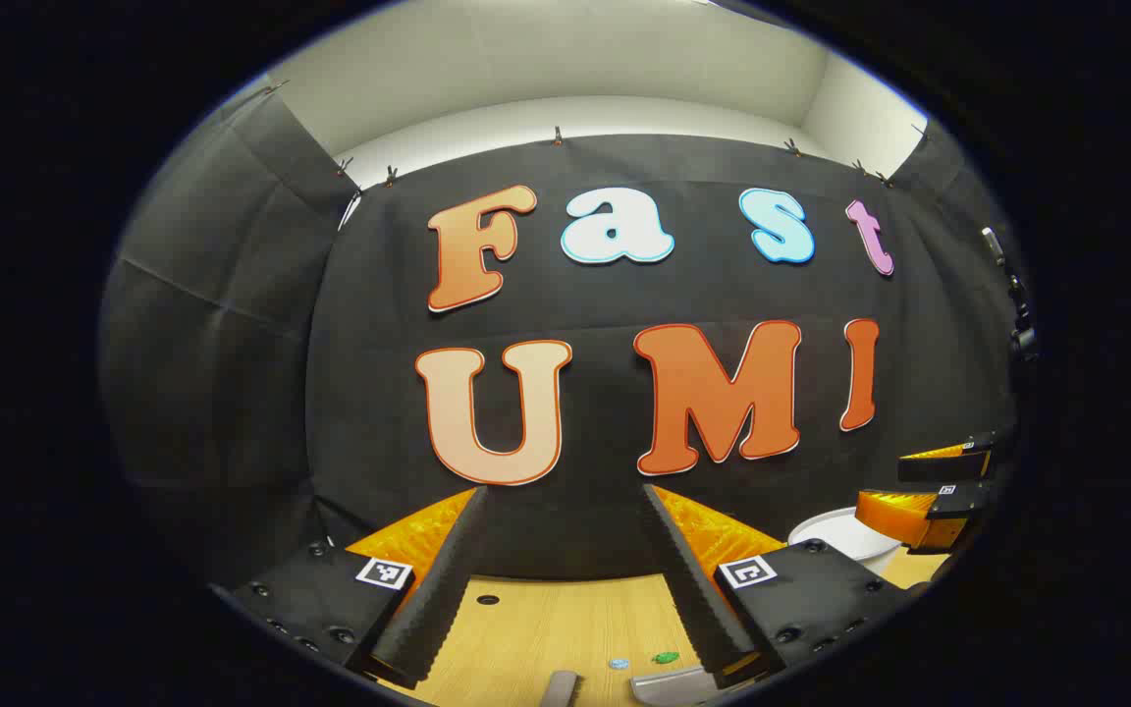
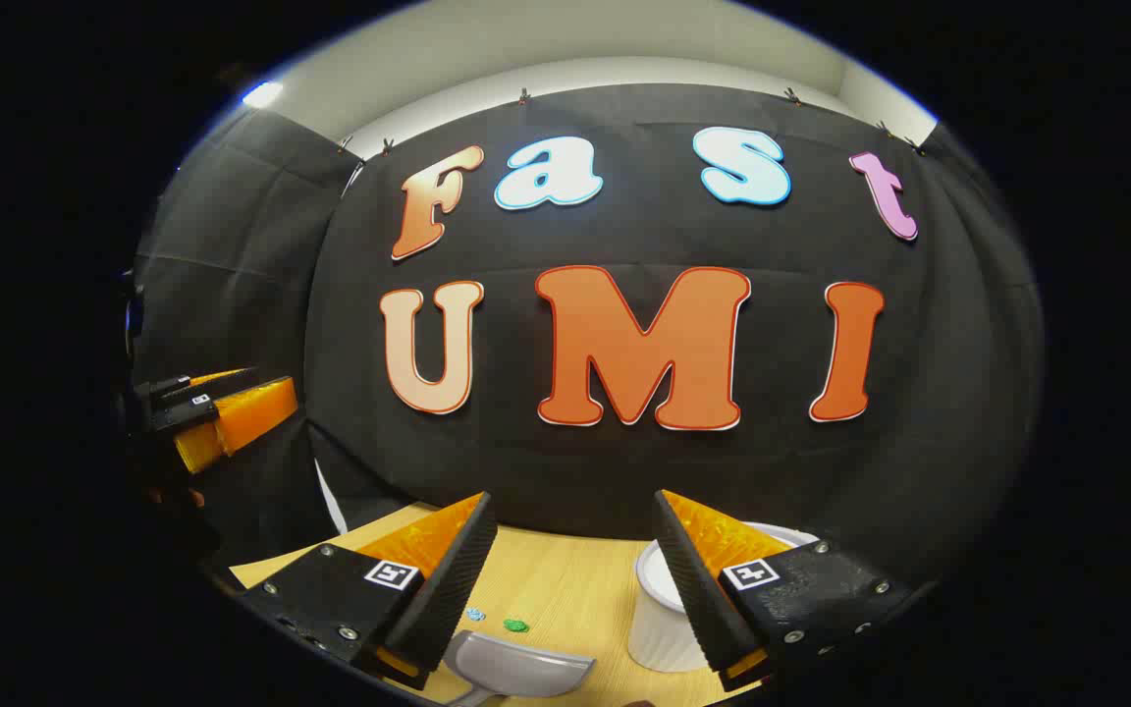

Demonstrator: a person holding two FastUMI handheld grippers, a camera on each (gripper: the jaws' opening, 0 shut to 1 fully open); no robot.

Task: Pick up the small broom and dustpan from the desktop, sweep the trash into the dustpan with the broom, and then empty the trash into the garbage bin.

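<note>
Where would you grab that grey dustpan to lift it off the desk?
By its handle, I'd guess. In the right gripper view the dustpan lies flat with its scoop facing the wall and the handle running back toward the right gripper, so come from the near side, above.

we see a light wooden desktop (image 2: 565, 589) running up to the black cloth wall. on it lie a grey dustpan (image 2: 516, 668), a blue scrap (image 2: 474, 615) and a green scrap (image 2: 515, 625) just beyond it, and a white ribbed garbage bin (image 2: 659, 628) standing upright to the dustpan's right.
</note>
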